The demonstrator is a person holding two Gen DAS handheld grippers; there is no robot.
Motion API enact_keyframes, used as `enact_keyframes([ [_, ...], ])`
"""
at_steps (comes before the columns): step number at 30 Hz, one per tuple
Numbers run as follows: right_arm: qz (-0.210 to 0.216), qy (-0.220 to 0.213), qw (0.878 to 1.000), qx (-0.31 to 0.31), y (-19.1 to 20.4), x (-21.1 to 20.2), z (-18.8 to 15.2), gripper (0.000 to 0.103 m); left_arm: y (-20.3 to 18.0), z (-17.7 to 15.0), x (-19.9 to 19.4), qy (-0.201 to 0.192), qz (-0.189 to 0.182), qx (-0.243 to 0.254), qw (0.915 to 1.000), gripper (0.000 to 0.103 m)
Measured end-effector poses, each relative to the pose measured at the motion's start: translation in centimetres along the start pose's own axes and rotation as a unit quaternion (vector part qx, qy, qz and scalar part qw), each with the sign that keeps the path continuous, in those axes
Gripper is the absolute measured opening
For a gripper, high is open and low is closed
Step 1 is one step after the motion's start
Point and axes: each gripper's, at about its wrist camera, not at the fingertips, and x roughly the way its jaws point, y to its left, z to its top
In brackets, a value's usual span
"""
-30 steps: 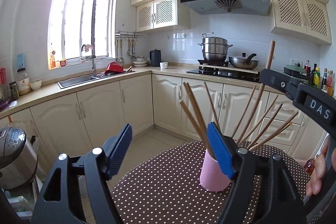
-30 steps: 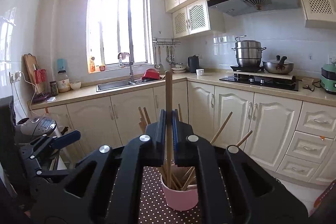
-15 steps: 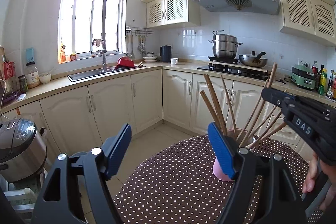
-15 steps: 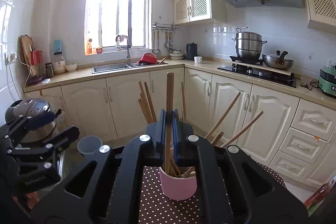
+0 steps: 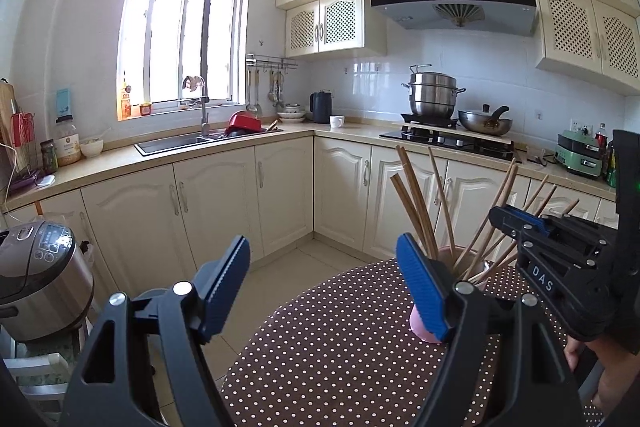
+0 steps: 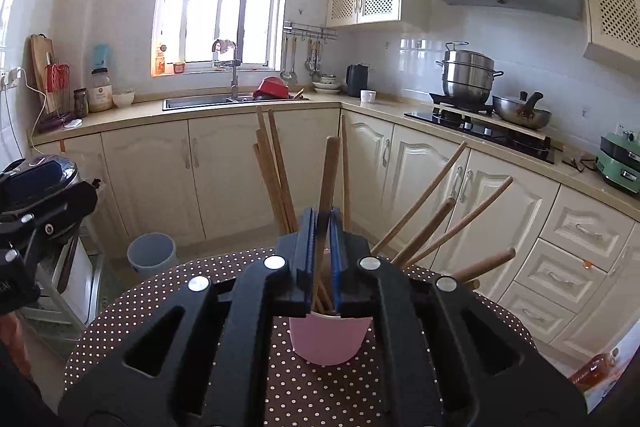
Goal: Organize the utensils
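The right gripper (image 6: 323, 227) is pinching a single light-brown wooden chopstick (image 6: 329, 171) between its blue ribbed pads (image 6: 308, 239), which are standing almost together; the stick is rising nearly upright above the pads while its lower end is reaching down into the round pale-pink cup (image 6: 329, 341) directly beneath. Around it, a bundle of similar wooden chopsticks (image 6: 424, 203) is fanning out of the same cup, some leaning left, several slanting right. The cup is sitting on the round table under a dark-brown cloth with white polka dots (image 6: 160, 303). In the left wrist view, the left gripper (image 5: 324, 279) is hovering with its blue pads (image 5: 420, 291) spread wide and nothing between them, its right-hand pad overlapping the cup in the picture, while the right gripper is poised over the cup's far side. Behind, cream kitchen cabinets (image 6: 152, 171) are lining the walls below a beige counter
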Motion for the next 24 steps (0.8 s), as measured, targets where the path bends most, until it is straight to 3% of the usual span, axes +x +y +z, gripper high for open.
enact_keyframes([
  [9,0.006,-0.018,1.0,0.015,-0.1,-2.6,0.8,0.008,-0.1,0.1,-1.2,-0.004,0.002,0.0,1.0,0.074],
  [13,0.008,-0.024,0.999,0.033,-0.6,-4.2,1.0,0.028,-0.3,0.5,-2.1,-0.006,0.0,-0.001,1.0,0.074],
  [19,0.013,-0.043,0.998,0.042,-1.1,-7.2,1.2,0.033,-0.4,0.8,-4.2,-0.016,-0.009,0.004,0.9998,0.078],
  [21,0.01,-0.055,0.997,0.046,-1.4,-9.0,1.3,0.047,-0.7,1.0,-5.2,-0.021,-0.012,0.013,0.9996,0.079],
  [24,0.006,-0.069,0.996,0.051,-1.9,-11.5,1.3,0.05,-1.1,1.3,-6.9,-0.034,-0.012,0.025,0.9991,0.08],
])
